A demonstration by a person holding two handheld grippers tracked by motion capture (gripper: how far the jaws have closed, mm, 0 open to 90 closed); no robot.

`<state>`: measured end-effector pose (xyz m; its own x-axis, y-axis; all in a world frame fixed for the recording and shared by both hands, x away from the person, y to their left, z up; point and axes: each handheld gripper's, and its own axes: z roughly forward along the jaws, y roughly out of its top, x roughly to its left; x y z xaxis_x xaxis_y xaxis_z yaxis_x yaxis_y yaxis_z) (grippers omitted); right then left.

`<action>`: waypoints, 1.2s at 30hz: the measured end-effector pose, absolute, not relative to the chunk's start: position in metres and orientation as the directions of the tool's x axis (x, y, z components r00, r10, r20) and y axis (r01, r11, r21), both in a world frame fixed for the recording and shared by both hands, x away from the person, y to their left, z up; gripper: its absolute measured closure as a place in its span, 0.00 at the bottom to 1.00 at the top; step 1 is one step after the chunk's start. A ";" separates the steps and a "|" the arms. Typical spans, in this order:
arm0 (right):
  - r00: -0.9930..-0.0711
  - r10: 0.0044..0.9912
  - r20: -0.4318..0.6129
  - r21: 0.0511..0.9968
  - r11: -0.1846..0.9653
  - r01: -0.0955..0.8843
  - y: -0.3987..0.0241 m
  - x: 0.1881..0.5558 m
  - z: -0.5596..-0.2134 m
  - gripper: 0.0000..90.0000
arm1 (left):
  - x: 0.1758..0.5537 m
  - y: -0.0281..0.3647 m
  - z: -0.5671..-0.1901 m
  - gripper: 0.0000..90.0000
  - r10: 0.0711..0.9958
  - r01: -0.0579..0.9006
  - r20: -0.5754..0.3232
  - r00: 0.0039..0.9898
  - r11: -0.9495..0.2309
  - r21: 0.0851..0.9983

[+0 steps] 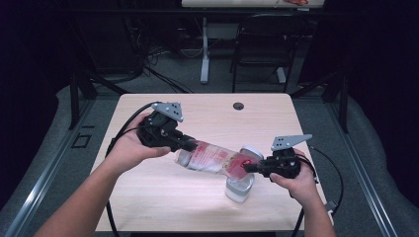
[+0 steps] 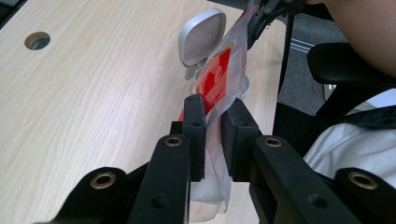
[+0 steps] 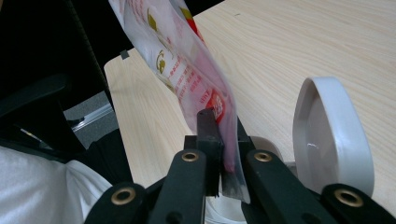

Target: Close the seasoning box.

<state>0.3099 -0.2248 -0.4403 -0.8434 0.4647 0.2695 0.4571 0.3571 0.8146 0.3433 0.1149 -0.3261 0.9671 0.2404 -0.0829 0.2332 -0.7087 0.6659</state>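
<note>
Clear plastic printed in red and white forms the pouch (image 1: 212, 159) that is stretched between the two grippers above the pale wooden table (image 1: 148, 207), with its length run from about ten o'clock down to about four o'clock in the high view. At the left, the left gripper (image 1: 190, 144) is clamped on the upper end of the pouch; in the left gripper view its black pads are seen pressed against the crinkled film from both sides. Toward the middle, the body of the pouch is tilted downward and its contents appear to be gathered at the lower end. Directly beneath that lower end stands a clear container (image 1: 239, 190), whose grey hinged lid (image 1: 250, 152) is raised at roughly twelve o'clock of it. At the right, the right gripper (image 1: 248, 168) is pinched tight on the lower corner of the pouch. The step in hand is judged to be pouring into the container. It is best done if the lower corner is kept centred over the mouth, the left end is raised slowly, and the film is kept taut so that nothing is spilled onto the table or caught by the lid.
</note>
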 end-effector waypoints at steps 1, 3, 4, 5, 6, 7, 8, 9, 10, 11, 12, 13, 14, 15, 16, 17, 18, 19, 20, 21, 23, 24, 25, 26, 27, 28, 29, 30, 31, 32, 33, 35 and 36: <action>-0.843 0.465 0.269 0.815 0.357 0.457 -0.225 0.310 -0.440 0.99 | 0.343 0.115 -0.326 0.90 0.240 0.233 -0.083 0.967 -0.708 0.666; -0.843 0.465 0.269 0.814 0.357 0.457 -0.225 0.310 -0.440 0.99 | 0.343 0.115 -0.326 0.90 0.240 0.233 -0.083 0.967 -0.708 0.666; -0.843 0.465 0.270 0.814 0.357 0.457 -0.225 0.310 -0.440 0.99 | 0.344 0.115 -0.326 0.90 0.240 0.233 -0.084 0.967 -0.709 0.666; -0.843 0.465 0.269 0.814 0.357 0.457 -0.225 0.310 -0.440 0.99 | 0.343 0.115 -0.326 0.90 0.242 0.237 -0.086 0.966 -0.707 0.667; -0.843 0.465 0.270 0.814 0.357 0.458 -0.225 0.310 -0.440 0.99 | 0.343 0.114 -0.326 0.90 0.242 0.236 -0.086 0.967 -0.707 0.667; -0.843 0.465 0.271 0.814 0.357 0.459 -0.225 0.310 -0.441 0.99 | 0.343 0.114 -0.326 0.90 0.242 0.237 -0.086 0.966 -0.706 0.667; -0.842 0.465 0.275 0.814 0.353 0.461 -0.225 0.310 -0.441 0.99 | 0.343 0.114 -0.326 0.90 0.242 0.236 -0.087 0.966 -0.706 0.668; -0.842 0.465 0.274 0.814 0.354 0.460 -0.225 0.310 -0.441 0.99 | 0.343 0.114 -0.326 0.90 0.242 0.236 -0.086 0.966 -0.706 0.667; -0.842 0.465 0.274 0.814 0.354 0.460 -0.225 0.310 -0.441 0.99 | 0.343 0.114 -0.326 0.90 0.244 0.237 -0.086 0.966 -0.706 0.668; -0.842 0.465 0.275 0.815 0.352 0.461 -0.225 0.310 -0.441 0.99 | 0.343 0.114 -0.326 0.90 0.243 0.237 -0.086 0.966 -0.706 0.668; -0.842 0.465 0.274 0.814 0.353 0.461 -0.225 0.310 -0.441 0.99 | 0.343 0.114 -0.326 0.90 0.244 0.237 -0.086 0.966 -0.705 0.668; -0.842 0.465 0.273 0.814 0.355 0.460 -0.225 0.310 -0.441 0.99 | 0.343 0.114 -0.326 0.90 0.243 0.237 -0.087 0.966 -0.705 0.669; -0.842 0.465 0.275 0.815 0.352 0.461 -0.225 0.310 -0.441 0.99 | 0.343 0.114 -0.326 0.90 0.243 0.237 -0.087 0.966 -0.705 0.669; -0.841 0.466 0.275 0.815 0.352 0.461 -0.225 0.310 -0.441 0.99 | 0.343 0.114 -0.326 0.90 0.243 0.238 -0.087 0.966 -0.705 0.669; -0.841 0.466 0.275 0.815 0.351 0.461 -0.225 0.310 -0.441 0.99 | 0.343 0.114 -0.326 0.90 0.242 0.236 -0.086 0.966 -0.705 0.668; -0.841 0.466 0.277 0.816 0.348 0.461 -0.225 0.310 -0.441 0.99 | 0.343 0.114 -0.326 0.90 0.243 0.237 -0.086 0.966 -0.705 0.669; -0.840 0.466 0.276 0.816 0.348 0.461 -0.225 0.310 -0.441 0.99 | 0.343 0.114 -0.326 0.90 0.243 0.237 -0.087 0.966 -0.704 0.669; -0.840 0.466 0.276 0.816 0.348 0.462 -0.225 0.310 -0.441 0.99 | 0.343 0.113 -0.326 0.90 0.243 0.237 -0.087 0.966 -0.704 0.669; -0.840 0.466 0.277 0.816 0.348 0.462 -0.225 0.310 -0.441 0.99 | 0.343 0.113 -0.325 0.90 0.241 0.235 -0.085 0.967 -0.705 0.669; -0.840 0.466 0.279 0.816 0.346 0.463 -0.225 0.310 -0.441 0.99 | 0.343 0.113 -0.325 0.90 0.241 0.234 -0.085 0.967 -0.706 0.669; -0.841 0.466 0.275 0.815 0.351 0.461 -0.226 0.310 -0.441 0.99 | 0.343 0.113 -0.325 0.90 0.240 0.234 -0.085 0.967 -0.706 0.669; -0.840 0.466 0.278 0.816 0.348 0.462 -0.226 0.310 -0.441 0.99 | 0.343 0.113 -0.325 0.90 0.240 0.234 -0.085 0.967 -0.706 0.669; -0.839 0.466 0.280 0.816 0.345 0.464 -0.226 0.310 -0.441 0.99 | 0.343 0.113 -0.325 0.90 0.240 0.234 -0.085 0.967 -0.705 0.669; -0.840 0.465 0.279 0.816 0.347 0.463 -0.226 0.310 -0.441 0.99 | 0.343 0.112 -0.325 0.90 0.240 0.234 -0.085 0.967 -0.705 0.669; -0.840 0.466 0.279 0.815 0.347 0.463 -0.226 0.310 -0.441 0.99 | 0.343 0.112 -0.325 0.90 0.239 0.233 -0.085 0.967 -0.706 0.669; -0.840 0.467 0.278 0.815 0.347 0.463 -0.226 0.310 -0.441 0.99 | 0.343 0.112 -0.325 0.90 0.239 0.232 -0.084 0.967 -0.706 0.669; -0.840 0.468 0.275 0.815 0.351 0.462 -0.226 0.310 -0.441 0.99 | 0.343 0.112 -0.325 0.90 0.238 0.232 -0.084 0.968 -0.706 0.669; -0.840 0.468 0.275 0.815 0.351 0.462 -0.226 0.310 -0.441 0.99 | 0.343 0.112 -0.325 0.90 0.239 0.233 -0.085 0.967 -0.706 0.669; -0.840 0.469 0.275 0.815 0.351 0.462 -0.227 0.310 -0.441 0.99 | 0.343 0.112 -0.325 0.90 0.238 0.233 -0.086 0.968 -0.706 0.669; -0.840 0.469 0.274 0.814 0.353 0.462 -0.227 0.310 -0.441 0.99 | 0.343 0.112 -0.325 0.90 0.238 0.232 -0.085 0.967 -0.705 0.670; -0.840 0.469 0.273 0.814 0.353 0.462 -0.227 0.310 -0.441 0.99 | 0.343 0.111 -0.325 0.90 0.239 0.234 -0.086 0.967 -0.704 0.671; -0.839 0.470 0.273 0.815 0.351 0.462 -0.228 0.310 -0.440 0.99 | 0.343 0.111 -0.325 0.90 0.239 0.233 -0.086 0.967 -0.704 0.671; -0.839 0.471 0.274 0.815 0.350 0.462 -0.228 0.310 -0.440 0.99 | 0.343 0.111 -0.325 0.90 0.238 0.232 -0.085 0.968 -0.704 0.671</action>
